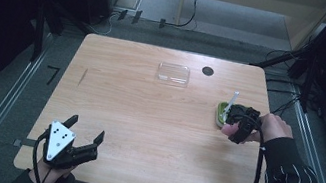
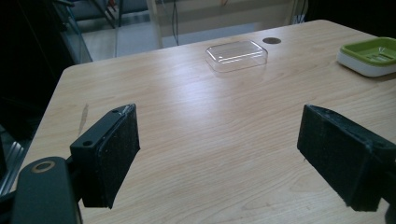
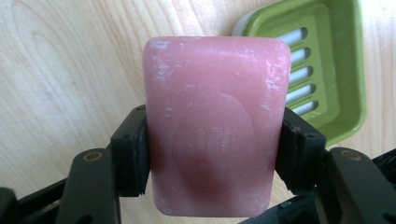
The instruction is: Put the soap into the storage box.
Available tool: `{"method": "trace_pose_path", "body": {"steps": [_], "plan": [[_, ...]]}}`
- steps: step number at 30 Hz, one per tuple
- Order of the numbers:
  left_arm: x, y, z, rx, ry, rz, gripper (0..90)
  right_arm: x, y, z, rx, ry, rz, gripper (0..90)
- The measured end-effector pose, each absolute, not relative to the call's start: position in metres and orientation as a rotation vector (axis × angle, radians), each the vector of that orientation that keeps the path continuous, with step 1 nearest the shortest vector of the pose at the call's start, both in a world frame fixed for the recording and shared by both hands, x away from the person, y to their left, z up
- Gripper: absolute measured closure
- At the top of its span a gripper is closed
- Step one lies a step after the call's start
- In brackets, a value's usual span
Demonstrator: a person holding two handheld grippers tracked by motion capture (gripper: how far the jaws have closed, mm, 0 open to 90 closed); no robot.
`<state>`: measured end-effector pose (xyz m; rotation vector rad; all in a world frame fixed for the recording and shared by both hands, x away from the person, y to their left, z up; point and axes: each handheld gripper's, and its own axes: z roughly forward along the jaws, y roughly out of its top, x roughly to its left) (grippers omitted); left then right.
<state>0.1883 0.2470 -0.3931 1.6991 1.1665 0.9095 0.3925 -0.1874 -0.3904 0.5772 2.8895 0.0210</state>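
My right gripper (image 3: pixel 215 149) is shut on a pink bar of soap (image 3: pixel 212 123), its jaws pressing both long sides. Just past the bar lies a green soap dish with a slotted insert (image 3: pixel 322 70). In the high view the right gripper (image 1: pixel 239 125) hovers at the table's right side, with the soap (image 1: pixel 229 129) under it and the green soap dish (image 1: pixel 221 113) beside it. My left gripper (image 1: pixel 84 139) stands open at the near left edge, nothing between its jaws. In the left gripper view the left gripper (image 2: pixel 219 158) has bare tabletop between its jaws and the dish (image 2: pixel 371 56) sits far right.
A clear plastic lid or box (image 1: pixel 173 73) lies near the table's far edge, also seen as the clear box (image 2: pixel 236 55) in the left gripper view. A dark round grommet (image 1: pixel 207 71) sits beside it. A white stick (image 1: pixel 233 100) rises by the dish. The wooden table (image 1: pixel 146 119) has open middle room.
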Motion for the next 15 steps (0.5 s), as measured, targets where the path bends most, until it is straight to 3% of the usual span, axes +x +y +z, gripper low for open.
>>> {"method": "trace_pose_path", "body": {"steps": [15], "plan": [[0.188, 0.248, -0.393, 1.695, 1.169, 0.909, 13.4, 0.41, -0.192, -0.392, 0.533, 2.893, 0.007, 38.7]]}}
